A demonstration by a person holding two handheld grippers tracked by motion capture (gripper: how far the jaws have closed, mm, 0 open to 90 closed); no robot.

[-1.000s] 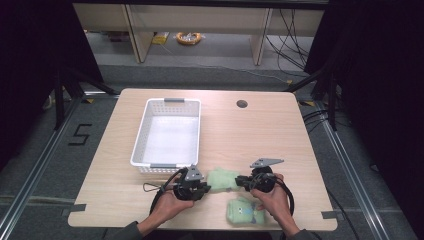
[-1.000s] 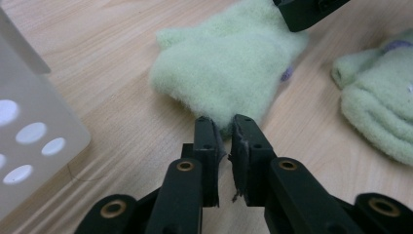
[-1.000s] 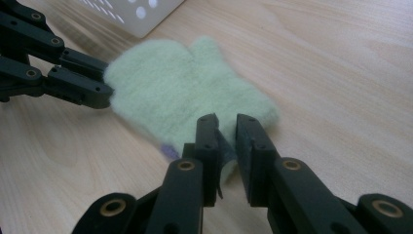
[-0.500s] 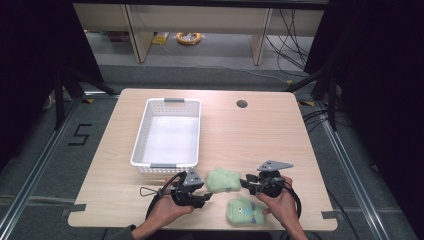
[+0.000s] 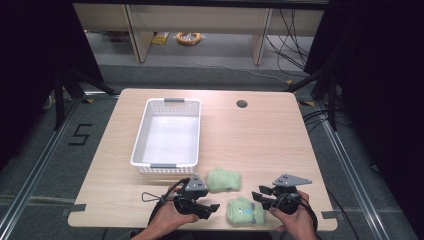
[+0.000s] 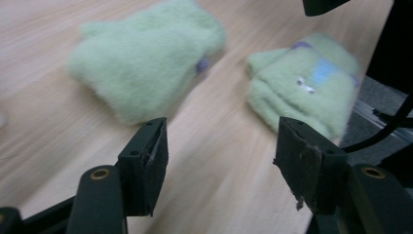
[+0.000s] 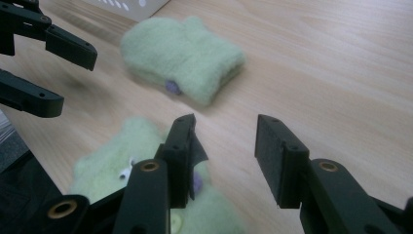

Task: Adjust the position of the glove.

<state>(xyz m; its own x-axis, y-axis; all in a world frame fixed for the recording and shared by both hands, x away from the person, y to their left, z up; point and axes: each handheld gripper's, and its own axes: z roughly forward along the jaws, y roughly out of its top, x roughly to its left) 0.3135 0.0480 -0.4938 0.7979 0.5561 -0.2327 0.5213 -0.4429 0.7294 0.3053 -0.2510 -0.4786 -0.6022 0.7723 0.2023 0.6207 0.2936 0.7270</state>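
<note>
High view: basket (image 5: 167, 132) beyond two mittens (image 5: 224, 179).

Two mittens (image 5: 224, 179) before basket (image 5: 167, 131)

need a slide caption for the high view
Two hand-held grippers, left and right, open beside two green mittens near a white basket.

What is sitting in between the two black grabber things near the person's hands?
In the high view, a fuzzy green mitten with a face lies on the table between the left gripper and the right gripper. A second green mitten sits just beyond it.
</note>
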